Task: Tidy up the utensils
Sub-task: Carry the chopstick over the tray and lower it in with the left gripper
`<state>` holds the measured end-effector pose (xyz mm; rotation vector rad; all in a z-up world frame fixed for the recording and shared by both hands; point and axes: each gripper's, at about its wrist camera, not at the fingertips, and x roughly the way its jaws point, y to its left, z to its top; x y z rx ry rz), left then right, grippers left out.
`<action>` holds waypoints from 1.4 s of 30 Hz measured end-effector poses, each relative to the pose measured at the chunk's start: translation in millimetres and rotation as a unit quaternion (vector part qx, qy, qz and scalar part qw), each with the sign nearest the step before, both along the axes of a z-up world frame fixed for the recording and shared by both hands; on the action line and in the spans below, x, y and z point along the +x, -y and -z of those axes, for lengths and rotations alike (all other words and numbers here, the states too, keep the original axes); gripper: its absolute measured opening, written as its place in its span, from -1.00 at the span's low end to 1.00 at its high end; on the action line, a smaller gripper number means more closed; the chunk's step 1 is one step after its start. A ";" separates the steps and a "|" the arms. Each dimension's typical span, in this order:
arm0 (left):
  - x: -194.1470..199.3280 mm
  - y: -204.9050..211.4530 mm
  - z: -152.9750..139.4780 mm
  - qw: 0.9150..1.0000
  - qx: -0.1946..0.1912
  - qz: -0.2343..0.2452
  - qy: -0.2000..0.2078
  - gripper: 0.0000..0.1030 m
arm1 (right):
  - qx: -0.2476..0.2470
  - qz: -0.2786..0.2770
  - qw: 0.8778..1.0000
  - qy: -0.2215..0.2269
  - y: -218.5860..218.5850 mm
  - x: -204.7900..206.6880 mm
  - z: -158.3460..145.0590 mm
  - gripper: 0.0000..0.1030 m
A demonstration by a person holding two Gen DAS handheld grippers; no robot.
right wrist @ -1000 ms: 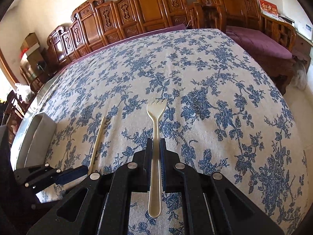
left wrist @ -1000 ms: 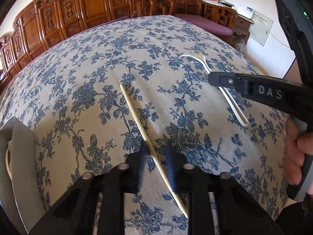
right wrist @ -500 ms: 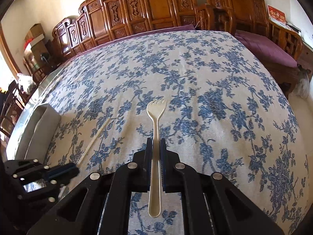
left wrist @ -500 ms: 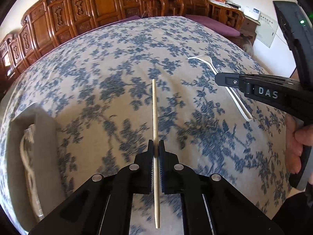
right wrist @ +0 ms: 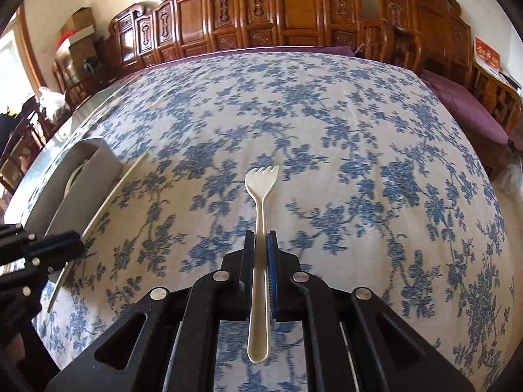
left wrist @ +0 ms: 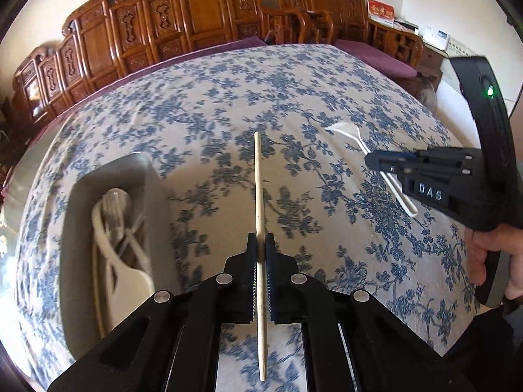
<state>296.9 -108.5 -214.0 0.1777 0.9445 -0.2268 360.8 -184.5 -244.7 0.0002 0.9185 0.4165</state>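
Note:
My left gripper [left wrist: 260, 245] is shut on a pale wooden chopstick [left wrist: 259, 183] and holds it above the blue-flowered tablecloth, pointing away. A grey utensil tray [left wrist: 78, 196] lies to its left with several white utensils [left wrist: 112, 215] inside. My right gripper [right wrist: 260, 245] is shut on the handle of a cream plastic fork [right wrist: 261, 179], tines pointing away. In the left wrist view the right gripper [left wrist: 376, 163] holds the fork [left wrist: 346, 132] at the right. In the right wrist view the left gripper [right wrist: 76, 241], the chopstick [right wrist: 114, 192] and the tray [right wrist: 88, 176] show at the left.
The cloth covers a large table [right wrist: 327, 130]. Carved wooden chairs [right wrist: 294, 9] line its far side. A purple cushioned seat [right wrist: 464, 107] stands at the right. Boxes [right wrist: 78, 32] are stacked in the far left corner.
My left gripper closed on the chopstick, lifted it off the cloth and swung left towards the tray. My right gripper kept hold of the fork and turned slightly left.

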 end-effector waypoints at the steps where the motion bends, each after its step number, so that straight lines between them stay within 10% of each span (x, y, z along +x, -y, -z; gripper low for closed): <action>1: -2.4 -4.8 -3.2 1.000 -0.002 -0.003 0.003 -0.92 | 0.001 -0.002 1.000 0.000 -2.8 -1.7 -0.9 -0.83; 24: -29.6 -96.1 -53.2 0.997 -0.009 -0.065 0.038 -0.92 | 0.023 -0.064 0.997 0.034 -63.9 -64.7 -38.4 -0.83; 42: 19.8 -145.1 -14.9 0.995 -0.008 -0.100 0.006 -0.92 | 0.051 -0.134 0.986 0.079 -92.0 -99.9 -73.7 -0.83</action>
